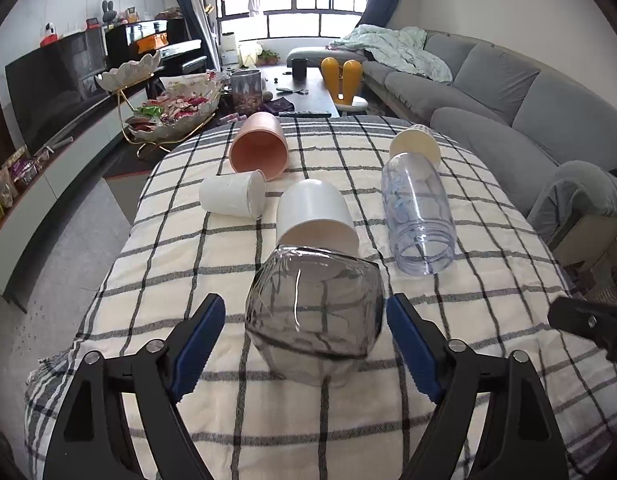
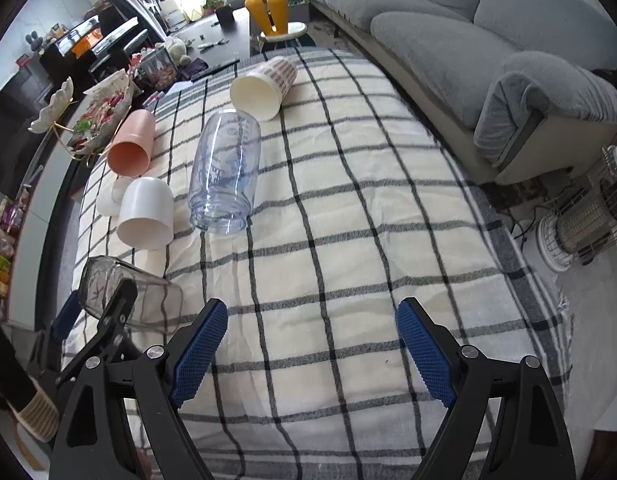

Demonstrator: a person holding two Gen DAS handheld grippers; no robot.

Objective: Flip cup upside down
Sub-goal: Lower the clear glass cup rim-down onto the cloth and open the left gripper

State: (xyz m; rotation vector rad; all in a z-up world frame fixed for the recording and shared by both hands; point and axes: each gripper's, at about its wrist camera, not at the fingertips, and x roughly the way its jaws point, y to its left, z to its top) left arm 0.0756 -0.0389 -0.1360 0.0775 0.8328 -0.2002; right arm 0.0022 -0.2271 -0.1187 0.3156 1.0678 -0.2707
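A smoky grey glass cup (image 1: pixel 314 316) lies on its side on the checked tablecloth (image 1: pixel 488 320), between the fingers of my open left gripper (image 1: pixel 304 340). The blue pads stand on either side of it without touching. It also shows in the right wrist view (image 2: pixel 148 304), with the left gripper around it. My right gripper (image 2: pixel 312 344) is open and empty over bare cloth (image 2: pixel 348 240), to the right of the grey cup.
Other cups lie on their sides: a white cup (image 1: pixel 314 216), a small white paper cup (image 1: pixel 232 198), a pink cup (image 1: pixel 260 146), a clear blue-tinted jar (image 1: pixel 418 212), a cream cup (image 1: pixel 414 146). A grey sofa (image 1: pixel 508 92) stands right, a snack stand (image 1: pixel 168 104) left.
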